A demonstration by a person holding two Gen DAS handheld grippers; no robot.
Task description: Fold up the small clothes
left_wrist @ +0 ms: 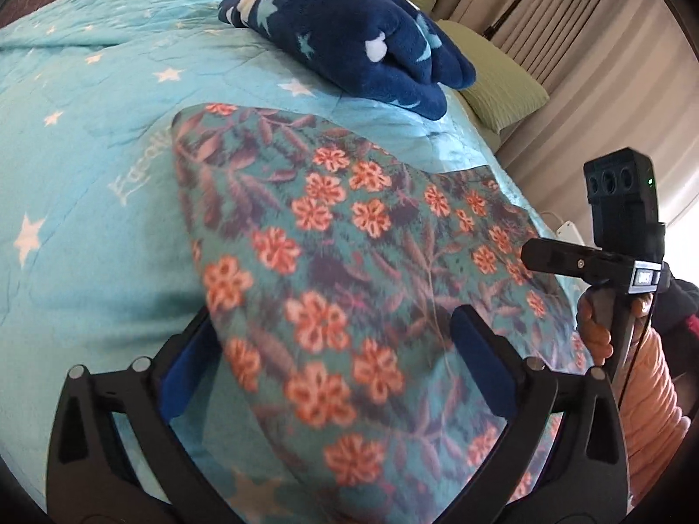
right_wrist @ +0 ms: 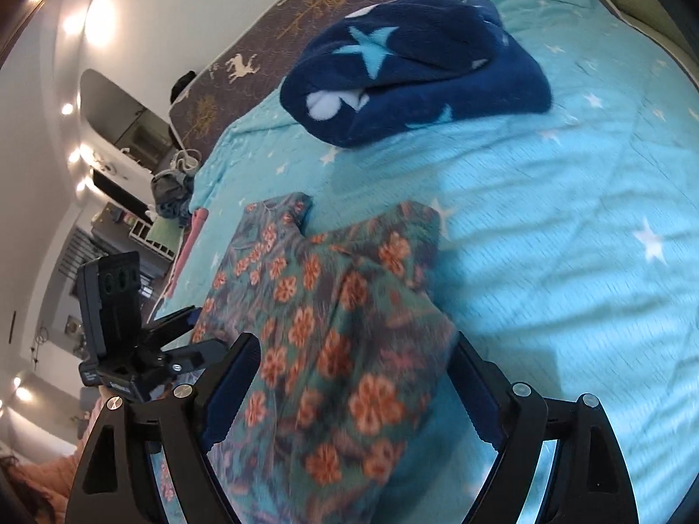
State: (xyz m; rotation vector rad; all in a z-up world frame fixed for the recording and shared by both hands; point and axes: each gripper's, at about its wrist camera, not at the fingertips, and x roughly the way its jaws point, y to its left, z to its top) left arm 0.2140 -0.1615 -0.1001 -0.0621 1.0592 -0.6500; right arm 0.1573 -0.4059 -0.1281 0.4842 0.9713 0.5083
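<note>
A small teal garment with orange flowers (left_wrist: 345, 262) lies on the turquoise star bedspread (left_wrist: 87, 174). It also shows in the right wrist view (right_wrist: 323, 318). My left gripper (left_wrist: 332, 340) is open, its jaws wide apart over the garment's near edge. My right gripper (right_wrist: 354, 371) is open too, jaws astride the garment's near part. Neither holds the cloth. The right gripper's body (left_wrist: 620, 236) shows at the right in the left wrist view; the left gripper's body (right_wrist: 118, 327) shows at the left in the right wrist view.
A folded navy fleece with stars (left_wrist: 349, 39) lies farther back on the bed, also in the right wrist view (right_wrist: 415, 70). Green pillows (left_wrist: 493, 74) and curtains (left_wrist: 568, 22) are beyond it. A dark patterned mattress edge (right_wrist: 271, 43) and shelves (right_wrist: 109, 166) lie at the left.
</note>
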